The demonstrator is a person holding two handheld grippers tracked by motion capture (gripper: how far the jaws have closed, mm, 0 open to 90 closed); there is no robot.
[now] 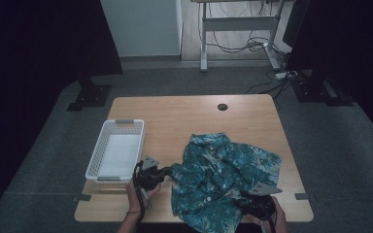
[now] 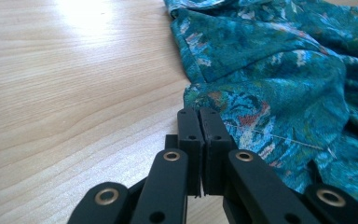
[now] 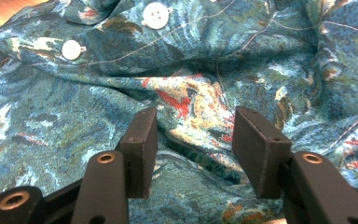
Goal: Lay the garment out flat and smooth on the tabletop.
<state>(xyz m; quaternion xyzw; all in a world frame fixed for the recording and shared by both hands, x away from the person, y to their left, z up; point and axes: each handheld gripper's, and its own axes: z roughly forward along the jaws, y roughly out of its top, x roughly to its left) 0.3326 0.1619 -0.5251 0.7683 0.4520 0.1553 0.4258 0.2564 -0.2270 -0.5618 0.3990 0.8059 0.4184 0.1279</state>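
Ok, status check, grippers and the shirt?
Left gripper shut at the shirt's left edge; cloth between the jaws not discernible. Right gripper open over rumpled cloth near the buttons. Shirt crumpled on the table; basket beside it, nothing blocking.

The high view looks forward and down from above the person's side, far enough to take in the whole table (image 1: 194, 109), with the room's floor toward 12 o'clock. The left gripper view sits very low over the wood, facing along its own jaws, with the shirt (image 2: 279, 70) at 1 o'clock. The right gripper view is very near the same shirt (image 3: 177, 70), which all three views share.
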